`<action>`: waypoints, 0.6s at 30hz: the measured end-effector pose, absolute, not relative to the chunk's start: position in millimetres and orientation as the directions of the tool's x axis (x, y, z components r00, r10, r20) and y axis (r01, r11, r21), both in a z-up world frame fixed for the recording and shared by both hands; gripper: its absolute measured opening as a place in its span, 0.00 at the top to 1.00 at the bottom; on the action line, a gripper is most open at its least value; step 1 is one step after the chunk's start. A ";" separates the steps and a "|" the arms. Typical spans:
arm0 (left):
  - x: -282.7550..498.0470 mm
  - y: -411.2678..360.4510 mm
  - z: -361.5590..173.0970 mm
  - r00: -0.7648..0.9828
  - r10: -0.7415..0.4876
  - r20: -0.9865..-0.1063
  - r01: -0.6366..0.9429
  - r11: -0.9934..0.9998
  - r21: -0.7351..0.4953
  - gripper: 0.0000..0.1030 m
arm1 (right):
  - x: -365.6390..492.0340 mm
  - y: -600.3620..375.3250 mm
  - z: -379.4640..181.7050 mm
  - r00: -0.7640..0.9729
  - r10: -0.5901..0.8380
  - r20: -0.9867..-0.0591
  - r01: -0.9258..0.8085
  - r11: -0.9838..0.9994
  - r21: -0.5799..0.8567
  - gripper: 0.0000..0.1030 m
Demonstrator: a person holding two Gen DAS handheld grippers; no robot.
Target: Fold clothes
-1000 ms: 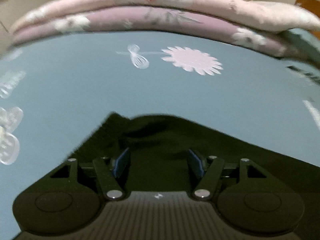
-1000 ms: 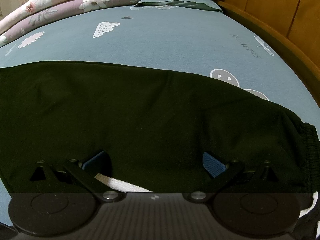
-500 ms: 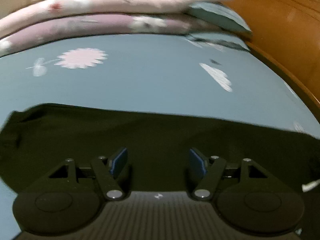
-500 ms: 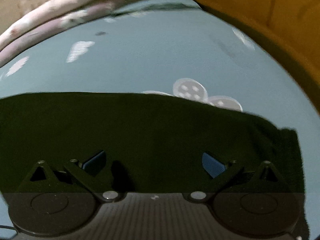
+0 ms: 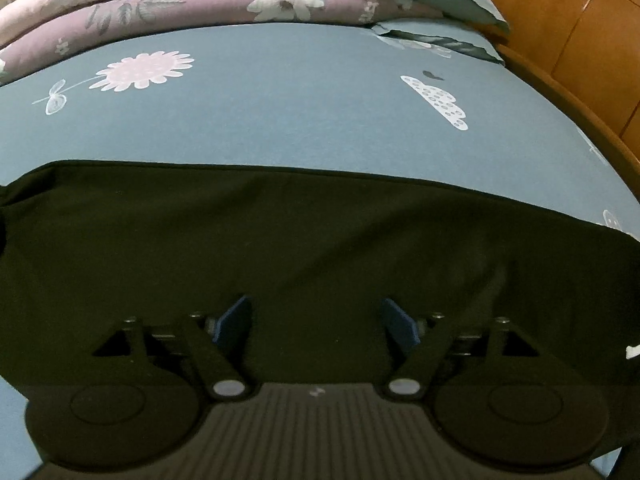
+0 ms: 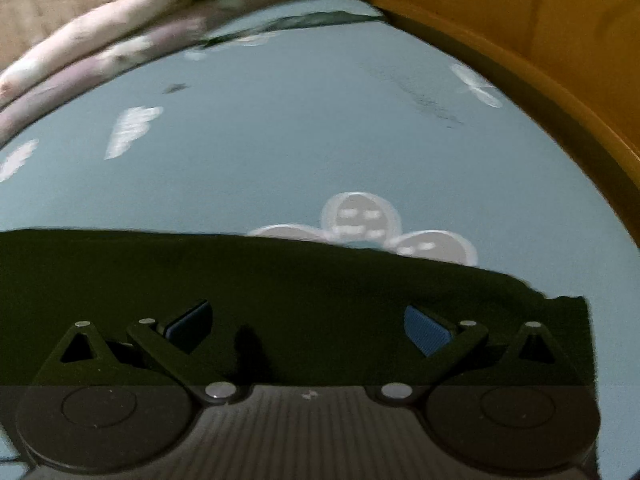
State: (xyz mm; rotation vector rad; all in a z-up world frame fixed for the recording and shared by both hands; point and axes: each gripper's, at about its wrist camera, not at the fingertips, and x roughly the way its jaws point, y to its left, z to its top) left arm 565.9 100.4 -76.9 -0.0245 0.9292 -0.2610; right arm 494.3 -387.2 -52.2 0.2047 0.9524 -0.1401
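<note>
My left tool (image 5: 316,320) hovers spread over the dark, soft cloth garment (image 5: 320,232) lying flat on the blue printed bedsheet (image 5: 280,120). My right tool (image 6: 308,326), spread too, faces its limp, light far edge (image 6: 360,248); I'd pinch there.

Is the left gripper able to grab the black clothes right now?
Probably yes. The left gripper is open, its blue fingers spread right over the black garment, with nothing between them and the cloth.
</note>
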 end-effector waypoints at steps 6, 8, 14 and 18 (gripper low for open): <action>568.0 96.3 -76.8 0.566 -0.235 -0.790 0.214 0.968 -0.134 0.21 | 501.9 -361.3 -83.2 0.521 -0.044 -0.852 0.136 0.990 0.032 0.00; 568.7 95.0 -76.8 0.566 -0.235 -0.790 0.215 0.967 -0.134 0.21 | 509.2 -361.9 -82.7 0.529 -0.052 -0.847 0.139 0.990 0.026 0.00; 544.7 78.9 -60.5 0.571 -0.291 -0.768 0.293 0.946 -0.141 0.22 | 501.8 -351.1 -58.7 0.560 -0.058 -0.827 0.125 0.992 0.016 0.00; 521.3 61.6 -50.2 0.567 -0.332 -0.754 0.367 0.921 -0.130 0.21 | 473.2 -342.6 -52.1 0.558 -0.039 -0.829 0.104 0.994 0.023 0.00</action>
